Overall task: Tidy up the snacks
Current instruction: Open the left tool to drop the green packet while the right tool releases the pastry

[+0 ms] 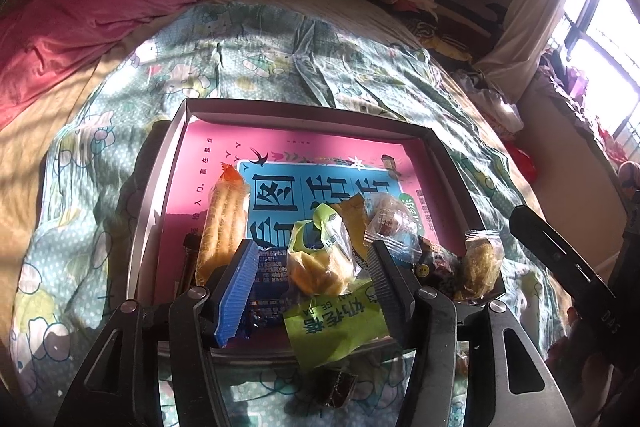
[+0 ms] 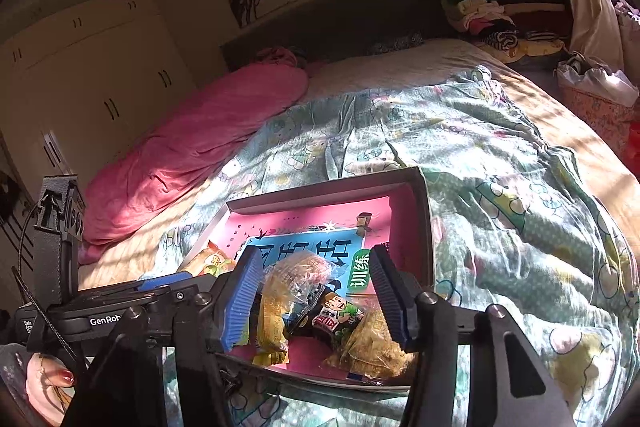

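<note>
A shallow grey box (image 1: 158,183) with a pink-and-blue printed floor lies on the bed's cartoon-print quilt (image 1: 280,55). Wrapped snacks crowd its near end: a long orange biscuit pack (image 1: 224,227), a clear-and-green bag of yellow cake (image 1: 320,259), and a small dark packet (image 2: 334,315). The left claw (image 1: 310,275) and the right claw (image 2: 314,299) both hang spread wide, holding nothing.

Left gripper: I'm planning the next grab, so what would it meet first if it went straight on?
Probably the clear yellow-green snack bag, which lies between the open fingers of the left gripper inside the box. Depth is unclear.
</note>
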